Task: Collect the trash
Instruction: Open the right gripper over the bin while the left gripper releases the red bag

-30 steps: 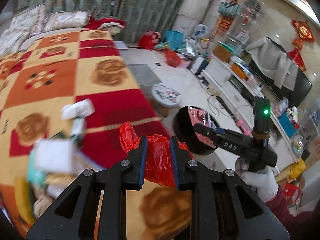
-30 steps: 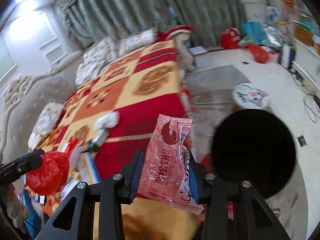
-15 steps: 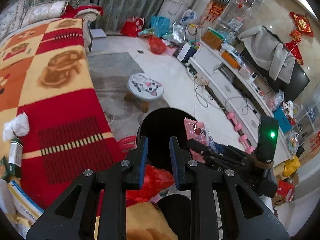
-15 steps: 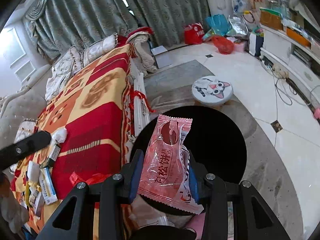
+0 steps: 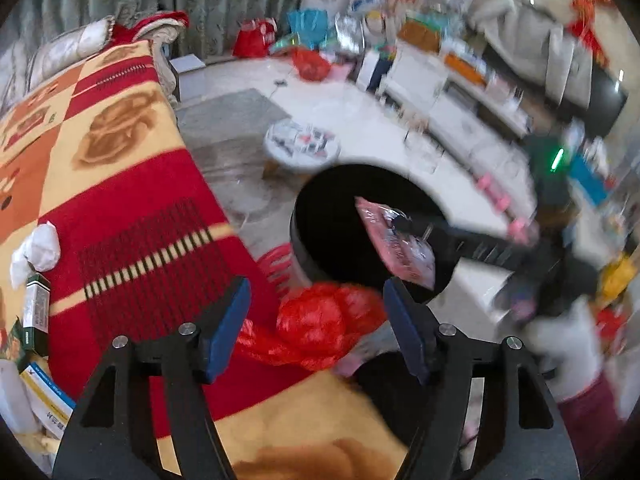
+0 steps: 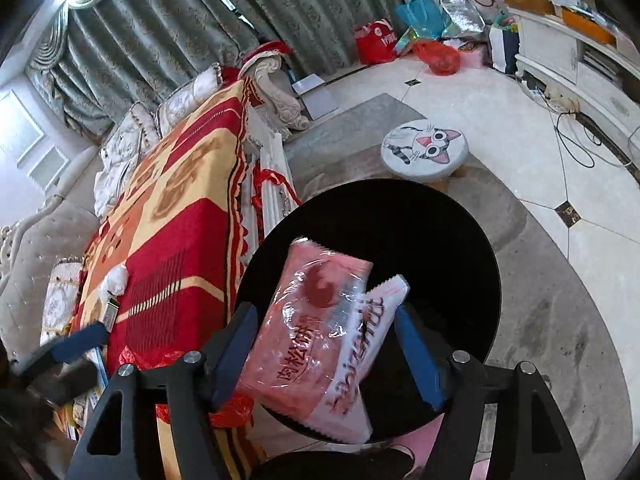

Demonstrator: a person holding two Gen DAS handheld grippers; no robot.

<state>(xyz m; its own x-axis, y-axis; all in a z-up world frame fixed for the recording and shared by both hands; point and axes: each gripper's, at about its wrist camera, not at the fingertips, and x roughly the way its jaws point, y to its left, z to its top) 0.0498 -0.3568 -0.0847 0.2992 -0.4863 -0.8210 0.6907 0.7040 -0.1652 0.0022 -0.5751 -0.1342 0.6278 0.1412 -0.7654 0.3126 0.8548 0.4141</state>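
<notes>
A round black trash bin point(image 6: 420, 248) stands on the floor beside the sofa; it also shows in the left wrist view point(image 5: 336, 224). My left gripper point(image 5: 316, 320) is open, and a crumpled red plastic bag point(image 5: 320, 324) hangs loose between its fingers just short of the bin's rim. My right gripper point(image 6: 326, 350) is open over the bin, and a pink snack wrapper point(image 6: 316, 340) sits loose between its fingers. The same wrapper point(image 5: 396, 244) shows over the bin in the left wrist view.
The sofa blanket point(image 5: 120, 208) in red, orange and yellow carries a white tissue wad point(image 5: 38, 244), a small box point(image 5: 34, 308) and papers point(image 5: 48, 392). A cat-face stool point(image 6: 424, 148) stands beyond the bin. Bags point(image 6: 436, 56) and a white cabinet point(image 6: 560, 52) line the far side.
Both grippers have opened. The red bag and the pink wrapper, held tight before, now sit loose between the spread fingers over the bin area.
</notes>
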